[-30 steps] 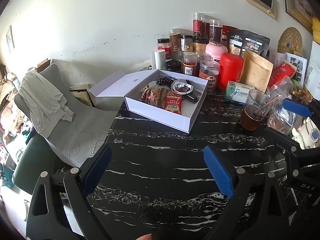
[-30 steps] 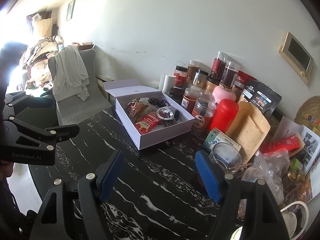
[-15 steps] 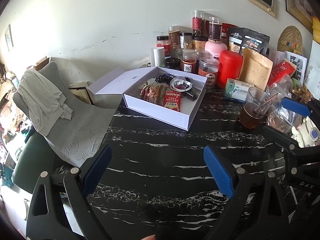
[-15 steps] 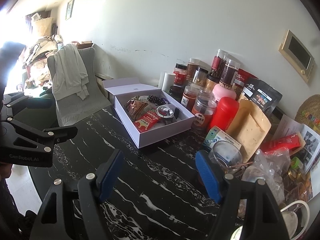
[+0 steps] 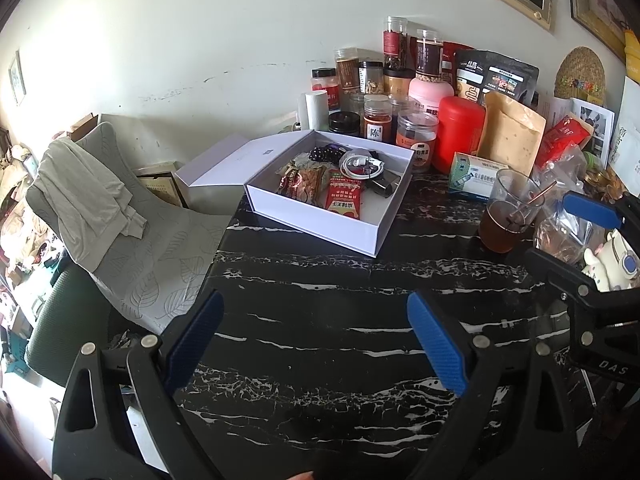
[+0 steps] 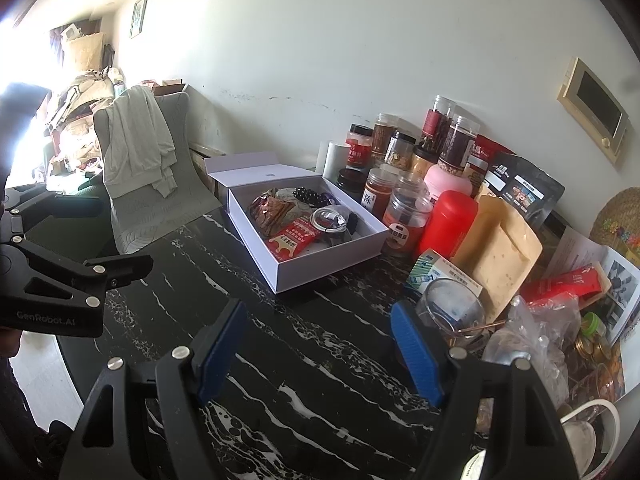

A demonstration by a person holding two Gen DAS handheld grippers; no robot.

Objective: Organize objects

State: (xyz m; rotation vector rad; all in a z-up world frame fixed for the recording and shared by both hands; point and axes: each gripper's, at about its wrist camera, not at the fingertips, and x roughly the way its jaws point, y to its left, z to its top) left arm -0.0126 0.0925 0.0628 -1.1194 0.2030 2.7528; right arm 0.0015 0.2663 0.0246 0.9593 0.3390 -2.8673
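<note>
An open white box (image 5: 312,224) sits on the black marble table (image 5: 320,280), its lid (image 5: 236,160) folded out to the left. Inside lie a red snack packet (image 5: 344,196), a brown snack bag (image 5: 300,180), a coiled white cable (image 5: 356,162) and dark beads (image 5: 326,154). My left gripper (image 5: 314,308) hovers open over bare tabletop in front of the box, holding nothing. The right gripper (image 6: 320,312) is also open and holding nothing, with the box (image 6: 320,268) ahead of it. Each gripper shows in the other's view: the right gripper (image 5: 550,227) and the left gripper (image 6: 120,232).
Several jars, a red canister (image 5: 458,132), a kraft pouch (image 5: 512,140) and a small carton (image 5: 472,176) crowd the back right. A glass of dark drink (image 5: 506,208) and a plastic bag (image 6: 532,332) stand near the right gripper. A chair with a grey garment (image 5: 88,184) is off the table's left edge.
</note>
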